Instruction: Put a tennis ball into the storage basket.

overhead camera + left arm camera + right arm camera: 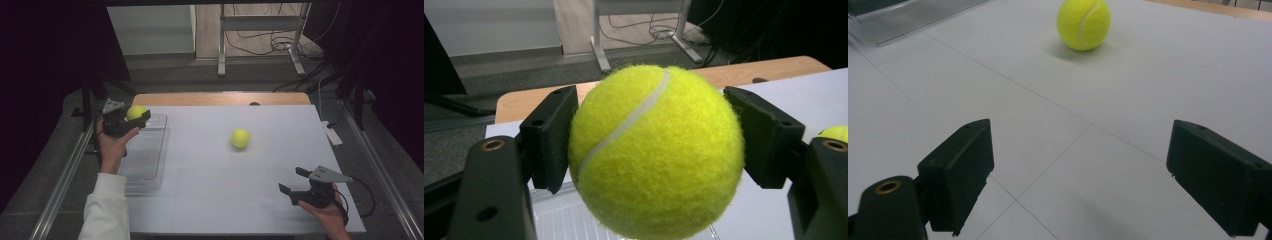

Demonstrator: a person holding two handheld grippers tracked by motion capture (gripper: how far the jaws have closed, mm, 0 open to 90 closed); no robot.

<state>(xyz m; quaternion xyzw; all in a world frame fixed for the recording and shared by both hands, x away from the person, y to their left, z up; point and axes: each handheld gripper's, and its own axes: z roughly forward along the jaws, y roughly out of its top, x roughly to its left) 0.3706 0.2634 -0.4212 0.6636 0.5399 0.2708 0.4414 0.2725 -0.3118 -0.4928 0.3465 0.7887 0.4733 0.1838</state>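
Note:
My left gripper [131, 118] is shut on a yellow tennis ball [135, 111] and holds it above the far end of a clear plastic tray [150, 165] at the table's left. In the left gripper view that held tennis ball [656, 152] sits squeezed between both black pads [551, 137]. A second tennis ball [240, 138] rests loose on the white table top near the middle; it also appears far ahead as the loose ball [1084, 23] in the right gripper view. My right gripper [294, 181] stands open at the front right, low over the table, nothing between its jaws.
The white table top [225, 190] ends in a wooden strip [220, 98] at the back. A white power strip [332, 133] lies off the right edge. Metal rails run along both sides, and a metal frame [260, 35] stands on the floor behind.

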